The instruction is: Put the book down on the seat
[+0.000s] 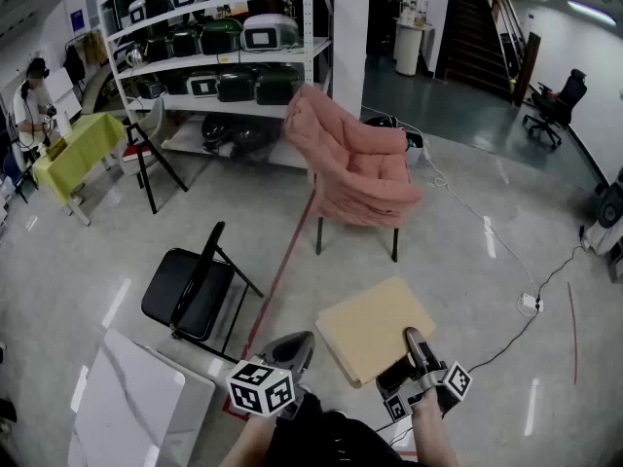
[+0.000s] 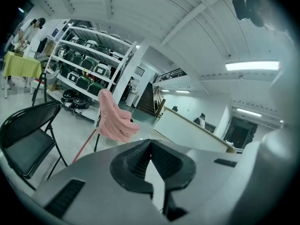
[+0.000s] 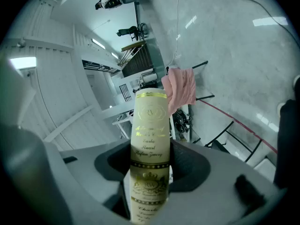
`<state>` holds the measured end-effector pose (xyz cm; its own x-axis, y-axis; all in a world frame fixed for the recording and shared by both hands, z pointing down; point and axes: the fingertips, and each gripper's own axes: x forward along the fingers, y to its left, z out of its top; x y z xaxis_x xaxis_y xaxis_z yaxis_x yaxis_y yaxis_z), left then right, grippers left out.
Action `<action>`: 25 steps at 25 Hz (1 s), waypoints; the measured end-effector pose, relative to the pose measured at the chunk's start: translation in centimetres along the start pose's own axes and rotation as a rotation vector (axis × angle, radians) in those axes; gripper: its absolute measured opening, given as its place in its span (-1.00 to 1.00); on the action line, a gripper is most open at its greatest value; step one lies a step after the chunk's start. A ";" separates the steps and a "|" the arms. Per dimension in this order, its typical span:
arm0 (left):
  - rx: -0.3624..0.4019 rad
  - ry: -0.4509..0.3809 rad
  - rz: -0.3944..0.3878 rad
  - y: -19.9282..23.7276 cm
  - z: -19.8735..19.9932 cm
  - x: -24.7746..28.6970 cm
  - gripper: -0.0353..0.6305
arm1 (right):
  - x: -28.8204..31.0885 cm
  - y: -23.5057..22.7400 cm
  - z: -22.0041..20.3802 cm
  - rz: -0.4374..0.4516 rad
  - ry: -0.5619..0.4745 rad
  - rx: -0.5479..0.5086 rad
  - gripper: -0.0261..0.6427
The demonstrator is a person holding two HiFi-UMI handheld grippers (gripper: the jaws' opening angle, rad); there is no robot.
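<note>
1. My right gripper [image 1: 417,344] sits at the lower right of the head view. Its jaws are spread wide yet clamped on the book [image 1: 375,329] near one corner.
2. In my right gripper view [image 3: 150,150] the book [image 3: 150,125] stands edge-on in the middle of the frame. It shows a pale spine with gold lettering and ornament, and a dark pad presses on each side.
3. The book's cover is plain tan. It is held roughly flat above the grey floor, lower middle of the head view, touching nothing but my jaws.
4. The pink chair [image 1: 360,168] is in the upper middle of the head view, draped in soft pink padding. It is well apart from the book, and nothing lies on its seat.
5. My left gripper [image 1: 295,345] is at the bottom centre of the head view. In its own view [image 2: 150,144] the ribbed pads meet at the tips with nothing between them.
6. A black folding chair [image 1: 190,290] stands at middle left, and a red line [image 1: 282,270] on the floor runs between it and the book.
7. A shelf rack [image 1: 224,37] of dark cases fills the upper left, behind the pink chair.
</note>
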<state>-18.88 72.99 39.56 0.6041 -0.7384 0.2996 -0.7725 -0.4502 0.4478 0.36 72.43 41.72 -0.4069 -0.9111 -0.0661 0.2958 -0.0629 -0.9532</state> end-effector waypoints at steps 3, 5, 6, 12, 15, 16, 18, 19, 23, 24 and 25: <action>0.002 0.003 0.003 -0.7 -0.8 -0.1 -0.86 | -0.8 -0.1 0.4 -0.001 0.006 -0.008 -0.25; 0.005 0.005 0.003 -1.2 -1.3 -0.2 -0.86 | -1.4 0.0 0.4 0.000 0.009 -0.006 -0.25; 0.006 0.006 0.003 -1.5 -1.4 -0.3 -0.86 | -1.6 0.0 0.4 0.001 0.012 -0.007 -0.25; 0.006 0.004 0.004 -2.5 -1.8 -0.7 -0.86 | -2.8 0.5 0.5 0.023 0.010 0.014 -0.25; 0.004 0.007 0.003 -2.6 -2.0 -0.3 -0.86 | -3.0 0.6 1.2 0.035 0.000 0.031 -0.25; 0.004 0.008 0.003 -2.6 -1.9 -0.1 -0.86 | -2.9 0.7 1.4 0.037 0.001 0.028 -0.25; 0.004 0.009 0.002 -2.6 -1.8 0.6 -0.86 | -2.6 1.0 1.8 0.044 0.008 0.017 -0.25; 0.003 0.010 0.001 -2.6 -1.7 1.0 -0.86 | -2.4 1.1 2.0 0.047 0.010 0.017 -0.25; 0.001 0.016 -0.008 -2.6 -0.9 3.0 -0.86 | -1.2 1.5 3.2 0.041 0.005 0.035 -0.25; 0.002 0.016 -0.011 -2.6 -0.7 3.6 -0.86 | -0.9 1.5 3.7 0.040 0.006 0.034 -0.25; 0.003 0.016 -0.013 -2.5 -0.4 4.3 -0.86 | -0.4 1.5 4.1 0.039 0.008 0.031 -0.25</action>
<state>-14.28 71.13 40.08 0.6172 -0.7243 0.3072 -0.7650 -0.4612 0.4496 4.56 71.03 41.49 -0.4011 -0.9099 -0.1057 0.3384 -0.0400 -0.9402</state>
